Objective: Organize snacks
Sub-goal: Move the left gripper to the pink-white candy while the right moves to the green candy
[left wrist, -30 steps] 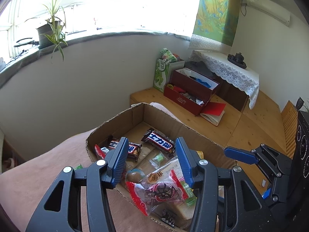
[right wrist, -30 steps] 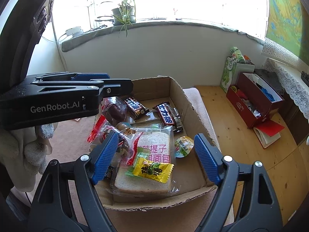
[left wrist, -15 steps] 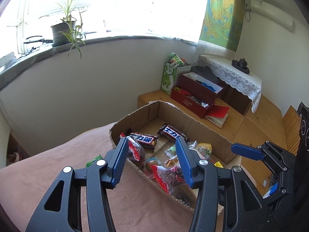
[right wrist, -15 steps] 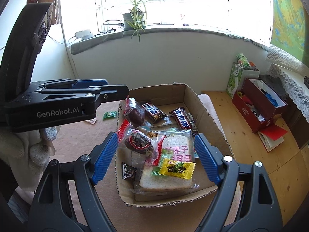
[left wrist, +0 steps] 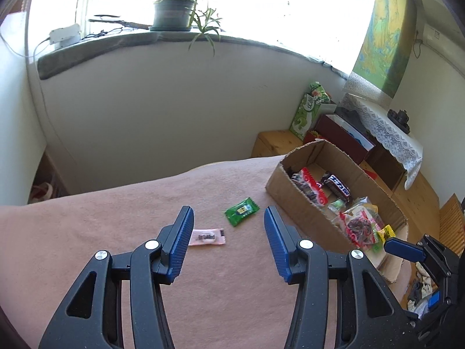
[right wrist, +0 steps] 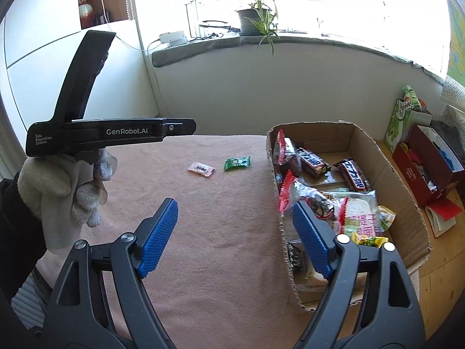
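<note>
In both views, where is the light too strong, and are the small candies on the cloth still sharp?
Left wrist view: window blown out white, green candy sharp. Right wrist view: window overexposed, pink candy small but clear; straight edges bend near the borders.

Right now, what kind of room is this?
Probably a room in someone's home: a potted plant on a sunny windowsill, a lace cloth over furniture, and a cardboard box of snacks on a blanket.

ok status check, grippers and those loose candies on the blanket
Left gripper open, empty. Right gripper open, empty. Green candy and pink candy loose outside cardboard box. Nothing in the way.
</note>
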`<control>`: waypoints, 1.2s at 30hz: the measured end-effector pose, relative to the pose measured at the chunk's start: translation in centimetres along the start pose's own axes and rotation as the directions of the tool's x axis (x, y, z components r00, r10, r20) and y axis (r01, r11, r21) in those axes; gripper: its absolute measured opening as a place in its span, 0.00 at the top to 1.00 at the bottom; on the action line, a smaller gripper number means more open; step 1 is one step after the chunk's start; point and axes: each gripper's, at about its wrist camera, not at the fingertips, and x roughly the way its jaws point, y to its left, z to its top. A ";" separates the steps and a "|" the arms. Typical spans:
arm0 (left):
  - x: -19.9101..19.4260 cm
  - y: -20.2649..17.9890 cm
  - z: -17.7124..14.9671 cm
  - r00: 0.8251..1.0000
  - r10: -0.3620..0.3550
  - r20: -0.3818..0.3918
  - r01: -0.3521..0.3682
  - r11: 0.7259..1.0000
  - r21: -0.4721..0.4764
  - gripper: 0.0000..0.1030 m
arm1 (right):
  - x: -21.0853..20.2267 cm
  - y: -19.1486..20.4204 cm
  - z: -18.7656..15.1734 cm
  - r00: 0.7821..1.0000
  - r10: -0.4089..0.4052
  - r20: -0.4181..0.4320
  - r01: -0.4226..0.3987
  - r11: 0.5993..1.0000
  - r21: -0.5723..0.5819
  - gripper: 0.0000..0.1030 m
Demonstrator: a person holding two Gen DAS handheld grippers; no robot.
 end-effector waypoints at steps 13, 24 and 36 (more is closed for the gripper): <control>3.2 4.1 -2.0 0.994 -0.038 -0.106 0.043 0.998 0.048 0.72 | 8.4 0.6 6.0 0.963 0.180 -0.199 -0.138 0.968 0.209 0.34; 7.0 5.1 -1.3 0.985 -0.084 -0.148 0.084 0.996 -0.005 0.91 | 21.2 2.0 11.7 0.911 0.014 -0.413 0.044 0.990 0.131 0.81; 9.9 3.9 -1.0 0.972 -0.113 -0.205 0.125 0.991 0.047 0.92 | 28.1 0.6 11.7 0.836 -0.167 -0.523 0.219 0.975 0.039 0.83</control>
